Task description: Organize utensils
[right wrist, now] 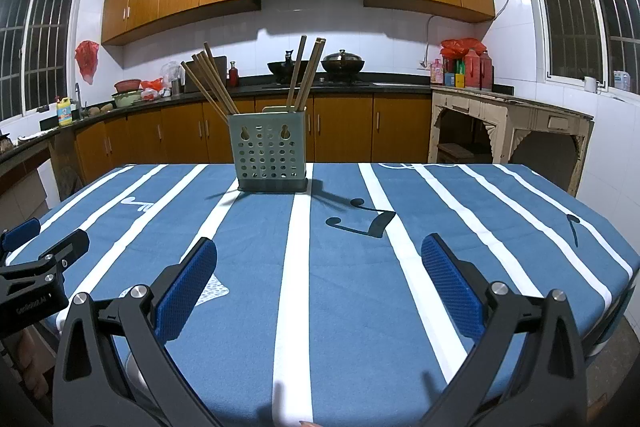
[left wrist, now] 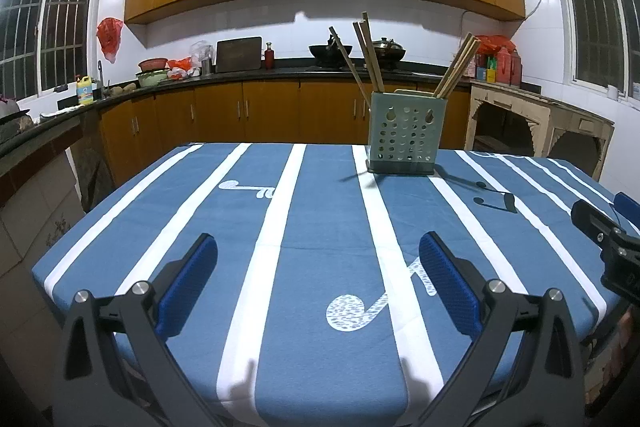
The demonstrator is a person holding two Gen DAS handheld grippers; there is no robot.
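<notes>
Blue-and-white striped tablecloth [left wrist: 320, 227] fills the left wrist view, printed with music notes; nothing loose lies on it that I can see. Left gripper [left wrist: 318, 283] hovers low over the near edge of the table, jaws spread wide, blue pads [left wrist: 188, 283] bare, nothing held. Pale green perforated utensil holder [left wrist: 406, 131] stands upright near the far edge, right of centre. Wooden chopsticks [left wrist: 370, 53] lean out of it in separate bunches, some left, some right. Right gripper's black body shows at the right edge of this view, level with the left one. Right wrist view: right gripper [right wrist: 320, 283] likewise wide open and empty, over the near edge. Same holder [right wrist: 269, 151] at the far edge, left of centre, well apart from both claws. Chopsticks [right wrist: 208, 83] fan to the left in one bundle, a few more upright on the right. Judgement: every utensil visible is already in the holder and none remains on the cloth, so the task looks finished or nearly so; possibly only tidying the splayed sticks is left.
</notes>
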